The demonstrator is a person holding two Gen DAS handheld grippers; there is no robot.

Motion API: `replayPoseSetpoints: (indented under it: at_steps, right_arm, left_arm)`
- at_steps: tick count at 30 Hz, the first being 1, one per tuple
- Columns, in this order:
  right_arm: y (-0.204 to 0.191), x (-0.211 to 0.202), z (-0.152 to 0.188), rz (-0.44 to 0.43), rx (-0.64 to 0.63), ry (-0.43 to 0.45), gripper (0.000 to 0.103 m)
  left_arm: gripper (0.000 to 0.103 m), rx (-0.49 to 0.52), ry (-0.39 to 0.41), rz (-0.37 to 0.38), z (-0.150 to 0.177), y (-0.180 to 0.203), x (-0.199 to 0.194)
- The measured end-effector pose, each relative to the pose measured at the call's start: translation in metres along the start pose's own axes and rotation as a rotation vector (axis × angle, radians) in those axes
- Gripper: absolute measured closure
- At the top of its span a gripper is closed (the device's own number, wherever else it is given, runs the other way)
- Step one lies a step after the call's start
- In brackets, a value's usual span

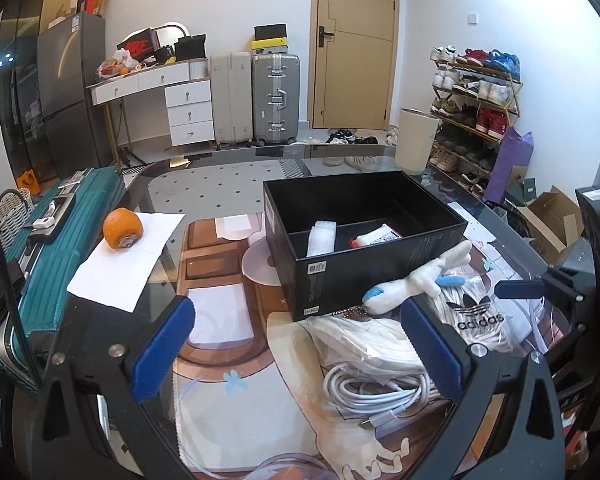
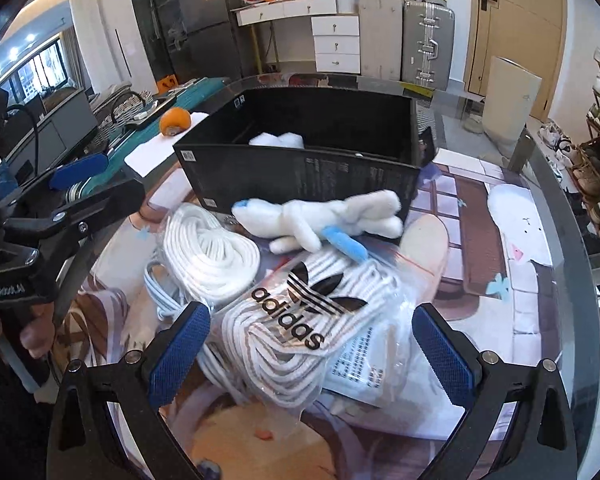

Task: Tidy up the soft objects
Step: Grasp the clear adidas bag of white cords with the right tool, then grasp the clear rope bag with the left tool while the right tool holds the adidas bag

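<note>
A black open box stands mid-table, holding a white soft roll and a white-and-red item. A white plush toy with blue tips leans against its front wall. Before it lie a clear bag of white laces printed "adidas", a coil of white rope and a white cable. My right gripper is open, hovering over the adidas bag. My left gripper is open over the rope bag and cable, holding nothing.
An orange sits on white paper at the table's left, beside a teal suitcase. The round glass table edge curves on the right. Beyond stand a white bin and a shoe rack.
</note>
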State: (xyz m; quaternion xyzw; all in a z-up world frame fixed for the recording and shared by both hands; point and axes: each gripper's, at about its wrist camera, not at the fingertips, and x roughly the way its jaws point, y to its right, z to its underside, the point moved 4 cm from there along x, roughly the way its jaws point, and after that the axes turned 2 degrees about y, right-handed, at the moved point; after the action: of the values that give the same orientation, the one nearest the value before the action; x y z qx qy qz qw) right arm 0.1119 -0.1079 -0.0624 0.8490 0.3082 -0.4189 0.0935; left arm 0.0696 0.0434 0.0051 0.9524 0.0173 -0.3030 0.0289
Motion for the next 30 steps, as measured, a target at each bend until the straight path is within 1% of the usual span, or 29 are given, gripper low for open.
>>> replayPoseSetpoints:
  at_steps: [2, 5, 10, 13, 15, 16, 18, 19, 21, 22, 25, 30]
  right_arm:
    - [0.005, 0.000, 0.002, -0.019, 0.001, -0.020, 0.001]
    - [0.011, 0.002, 0.003, -0.018, 0.017, -0.033, 0.001]
    - [0.003, 0.005, -0.002, 0.037, 0.028, 0.014, 0.001]
    - [0.002, 0.007, -0.002, 0.081, 0.037, 0.025, 0.001]
    - [0.003, 0.007, -0.002, 0.093, 0.043, 0.027, 0.002]
    - [0.005, 0.007, -0.002, 0.102, 0.045, 0.023, 0.007]
    - [0.007, 0.009, -0.001, 0.098, 0.045, 0.010, 0.020]
    - [0.007, 0.011, 0.000, 0.096, 0.040, -0.003, 0.030]
    - [0.007, 0.014, 0.002, 0.100, 0.026, -0.018, 0.036]
    - [0.006, 0.014, 0.002, 0.082, 0.021, -0.024, 0.044]
    - [0.006, 0.012, 0.002, 0.087, -0.002, -0.024, 0.050]
    - [0.007, 0.005, 0.003, 0.068, -0.039, -0.014, 0.057]
  left_arm:
    - [0.000, 0.007, -0.004, 0.004, 0.000, 0.002, 0.000]
    - [0.000, 0.017, -0.007, 0.006, 0.002, 0.004, 0.000]
    - [0.000, 0.030, -0.013, 0.007, 0.003, 0.007, 0.001]
    - [0.000, 0.031, -0.017, 0.009, 0.004, 0.007, 0.001]
    - [0.000, 0.031, -0.017, 0.009, 0.004, 0.007, 0.001]
    - [0.000, 0.031, -0.017, 0.009, 0.004, 0.007, 0.001]
    - [0.000, 0.031, -0.019, 0.010, 0.004, 0.008, 0.001]
    - [0.000, 0.031, -0.021, 0.009, 0.004, 0.008, 0.002]
    - [0.000, 0.033, -0.024, 0.010, 0.004, 0.009, 0.002]
    - [0.000, 0.035, -0.025, 0.012, 0.004, 0.009, 0.002]
    - [0.000, 0.038, -0.027, 0.012, 0.004, 0.009, 0.003]
    - [0.000, 0.043, -0.033, 0.015, 0.005, 0.010, 0.003]
